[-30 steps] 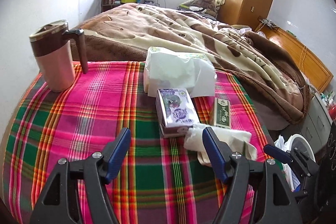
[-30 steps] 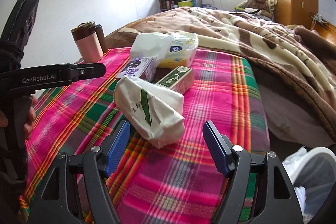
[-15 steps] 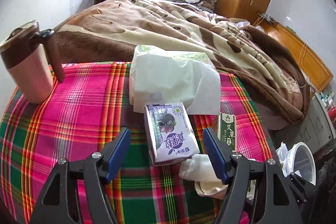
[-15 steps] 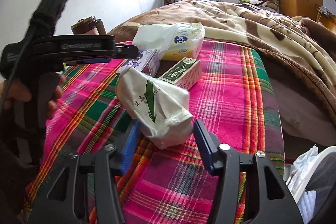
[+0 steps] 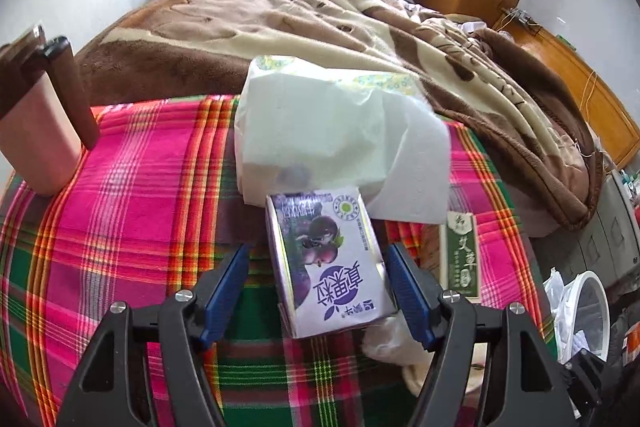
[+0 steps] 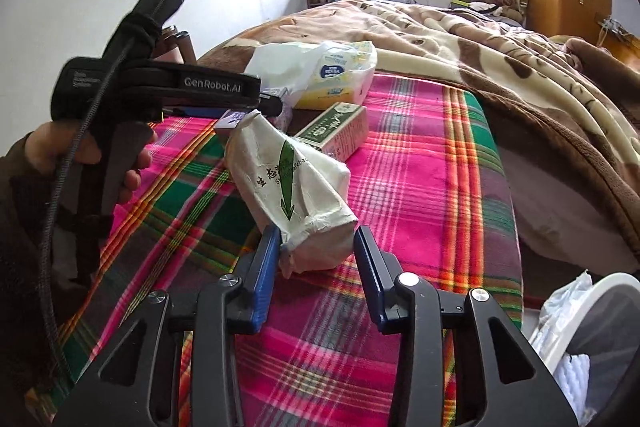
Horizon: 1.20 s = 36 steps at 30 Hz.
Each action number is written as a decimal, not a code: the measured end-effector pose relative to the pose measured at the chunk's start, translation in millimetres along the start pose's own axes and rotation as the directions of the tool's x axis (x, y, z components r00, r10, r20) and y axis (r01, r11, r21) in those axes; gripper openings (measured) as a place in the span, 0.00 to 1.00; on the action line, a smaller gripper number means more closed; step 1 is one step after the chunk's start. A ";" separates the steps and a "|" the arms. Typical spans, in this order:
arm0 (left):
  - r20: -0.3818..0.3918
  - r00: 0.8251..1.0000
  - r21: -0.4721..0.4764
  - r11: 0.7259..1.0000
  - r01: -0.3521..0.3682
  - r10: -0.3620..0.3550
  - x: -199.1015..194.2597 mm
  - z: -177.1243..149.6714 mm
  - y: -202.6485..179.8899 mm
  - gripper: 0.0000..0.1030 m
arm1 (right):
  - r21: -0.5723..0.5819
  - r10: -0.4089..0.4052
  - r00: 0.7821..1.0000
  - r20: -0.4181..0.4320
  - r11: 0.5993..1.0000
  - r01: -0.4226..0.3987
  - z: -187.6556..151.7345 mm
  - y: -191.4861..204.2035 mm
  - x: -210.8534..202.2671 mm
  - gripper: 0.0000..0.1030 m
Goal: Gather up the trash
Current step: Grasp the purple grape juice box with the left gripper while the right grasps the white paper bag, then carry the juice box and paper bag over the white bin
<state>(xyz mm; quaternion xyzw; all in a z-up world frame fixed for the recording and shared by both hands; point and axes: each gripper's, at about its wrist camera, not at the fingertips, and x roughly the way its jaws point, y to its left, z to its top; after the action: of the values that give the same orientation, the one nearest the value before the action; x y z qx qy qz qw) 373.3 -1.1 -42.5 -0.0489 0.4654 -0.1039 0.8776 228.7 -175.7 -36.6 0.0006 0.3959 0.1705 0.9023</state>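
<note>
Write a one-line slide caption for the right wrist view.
Right gripper open around a white paper packet on the plaid tablecloth.

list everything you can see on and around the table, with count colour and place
purple carton: 1, purple and white, table centre, between left gripper's fingers
white paper packet: 1, white with green arrow, near edge, end between right gripper's fingers
green box: 1, green and white, right of carton
tissue pack: 1, white and yellow, behind carton
mug: 1, pink and brown, far left
tablecloth: 1, pink-green plaid
blanket: 1, brown and cream, on bed
bin: 1, white, right of table
left gripper: black, blue pads, open
right gripper: same, left pad touching packet
</note>
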 end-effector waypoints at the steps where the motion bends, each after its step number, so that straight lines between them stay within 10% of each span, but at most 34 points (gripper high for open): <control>1: -0.001 1.000 -0.006 1.000 -0.003 0.003 0.5 -1.0 1.0 0.71 | 0.004 0.000 1.000 0.000 1.000 0.000 -0.8 -1.5 -0.9 0.38; 10: -0.031 0.999 -0.033 0.999 -0.010 0.009 9.4 -8.8 10.8 0.56 | 0.041 -0.025 1.000 -0.003 0.999 0.025 -7.2 -14.3 -9.2 0.38; 36: 0.085 0.996 -0.019 1.000 0.024 -0.022 -79.4 -67.4 3.6 0.56 | 0.140 -0.031 0.997 0.066 0.990 0.022 -31.6 -20.5 -52.7 0.37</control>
<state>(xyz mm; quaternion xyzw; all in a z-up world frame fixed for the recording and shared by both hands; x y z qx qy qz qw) 274.8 21.3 -17.0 -0.0675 0.4284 -0.1071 0.8947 179.3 -215.5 -23.4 0.0639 0.3760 0.1306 0.9151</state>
